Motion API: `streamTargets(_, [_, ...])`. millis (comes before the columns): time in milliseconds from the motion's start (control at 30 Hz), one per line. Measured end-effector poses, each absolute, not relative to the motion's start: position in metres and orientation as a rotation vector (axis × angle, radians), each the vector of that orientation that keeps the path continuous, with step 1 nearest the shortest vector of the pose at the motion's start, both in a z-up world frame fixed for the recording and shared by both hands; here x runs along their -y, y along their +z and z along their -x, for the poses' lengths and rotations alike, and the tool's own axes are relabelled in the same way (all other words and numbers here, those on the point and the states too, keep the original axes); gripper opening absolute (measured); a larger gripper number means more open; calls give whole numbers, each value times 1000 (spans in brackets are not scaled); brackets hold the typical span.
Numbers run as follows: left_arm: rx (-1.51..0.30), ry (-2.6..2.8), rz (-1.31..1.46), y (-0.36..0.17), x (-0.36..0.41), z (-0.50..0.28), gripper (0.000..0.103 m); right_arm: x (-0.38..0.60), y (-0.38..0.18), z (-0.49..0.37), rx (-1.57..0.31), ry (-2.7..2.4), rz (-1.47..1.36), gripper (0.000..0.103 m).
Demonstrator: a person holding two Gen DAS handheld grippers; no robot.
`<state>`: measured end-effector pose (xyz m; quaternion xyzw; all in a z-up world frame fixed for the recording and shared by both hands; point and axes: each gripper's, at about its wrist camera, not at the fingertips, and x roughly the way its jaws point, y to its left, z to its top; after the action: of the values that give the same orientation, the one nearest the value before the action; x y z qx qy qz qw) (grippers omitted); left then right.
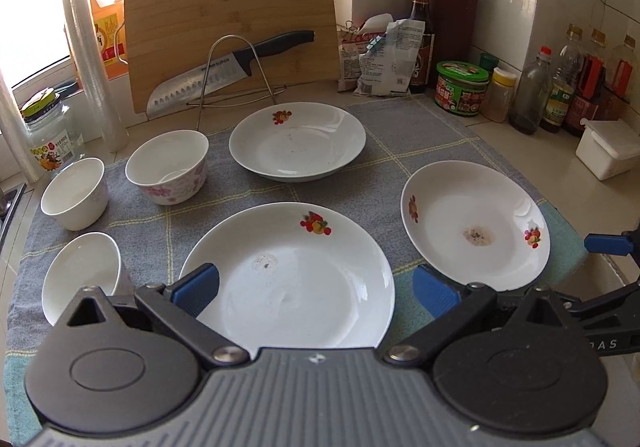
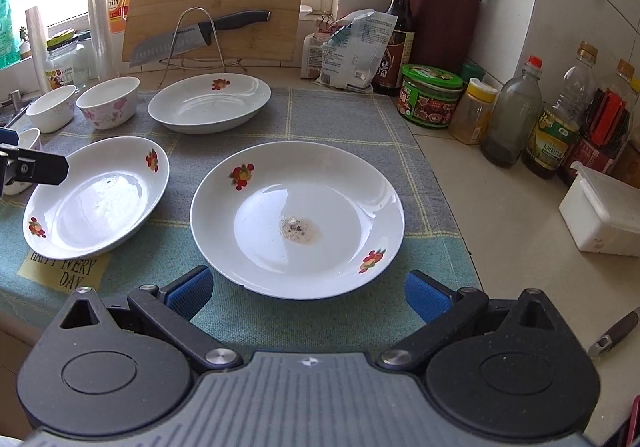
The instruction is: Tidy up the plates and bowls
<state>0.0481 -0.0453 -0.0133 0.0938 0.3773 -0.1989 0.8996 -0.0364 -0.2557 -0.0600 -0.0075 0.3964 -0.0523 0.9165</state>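
Here, both grippers are spread wide and hold nothing. The left gripper [image 1: 316,287] hangs over the near rim of a floral plate [image 1: 288,275], straddled by its blue pads [image 1: 198,289]. The right gripper [image 2: 308,293] sits just short of a soiled plate [image 2: 298,217] (crumbs at its centre), dead ahead. A third plate [image 1: 298,141] and three bowls, the nearest [image 1: 82,275] leftward, lie beyond on the checked cloth [image 1: 400,151]; each arm seems nearest its own plate.

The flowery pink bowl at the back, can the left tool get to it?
Probably yes. The pink-flowered bowl stands apart from the white bowl and the back plate, and the left tool is open and empty; only the near plate lies below its path.
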Motion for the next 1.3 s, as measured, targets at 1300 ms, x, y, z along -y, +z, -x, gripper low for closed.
streamTargets(1300, [-951,-795,-418,-78,214,-149,100,301,-115,1,-775,209,100,103])
